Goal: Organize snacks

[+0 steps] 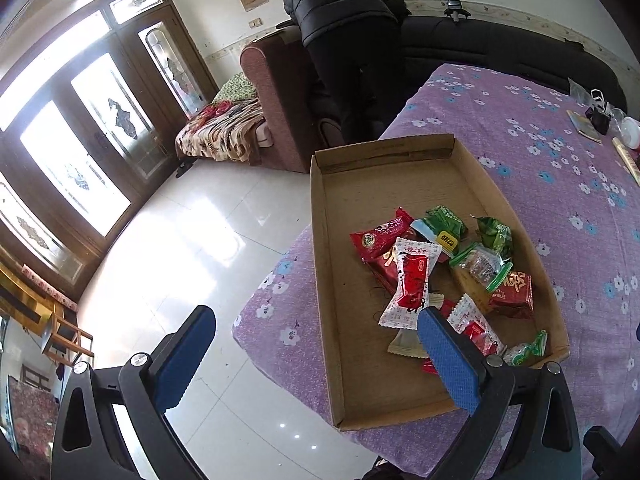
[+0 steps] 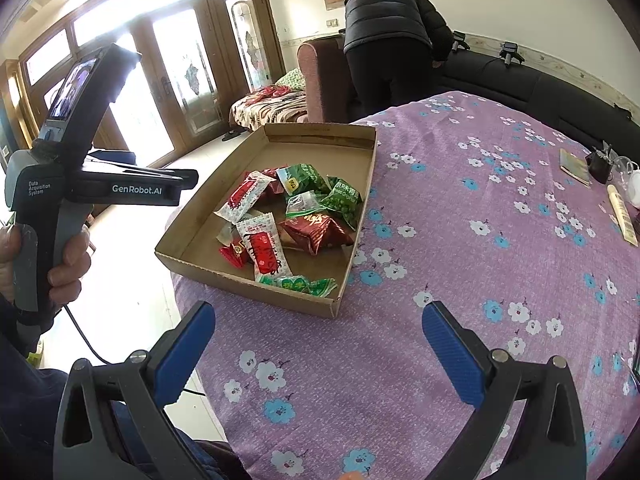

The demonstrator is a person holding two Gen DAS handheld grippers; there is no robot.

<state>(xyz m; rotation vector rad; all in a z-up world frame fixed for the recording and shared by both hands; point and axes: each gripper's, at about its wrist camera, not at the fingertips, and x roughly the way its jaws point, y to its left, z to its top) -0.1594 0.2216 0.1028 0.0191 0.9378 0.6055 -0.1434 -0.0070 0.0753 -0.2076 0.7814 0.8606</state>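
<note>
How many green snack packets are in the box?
3, maybe more hidden. Two green packets lie together at the pile's far end in the cardboard box; one lies against the near wall.

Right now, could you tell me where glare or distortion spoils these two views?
Left wrist view: the glass doors blow out white and glare sheens the floor tiles. Right wrist view: fisheye bends the table edge; the snacks stay sharp.

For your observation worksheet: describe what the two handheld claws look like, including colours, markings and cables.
Each claw has black frames, silver bolts and textured blue pads. The left claw, seen from the right wrist view, has a grey-black pistol handle printed "GenRobot.AI", a small screen and a black cable.
</note>
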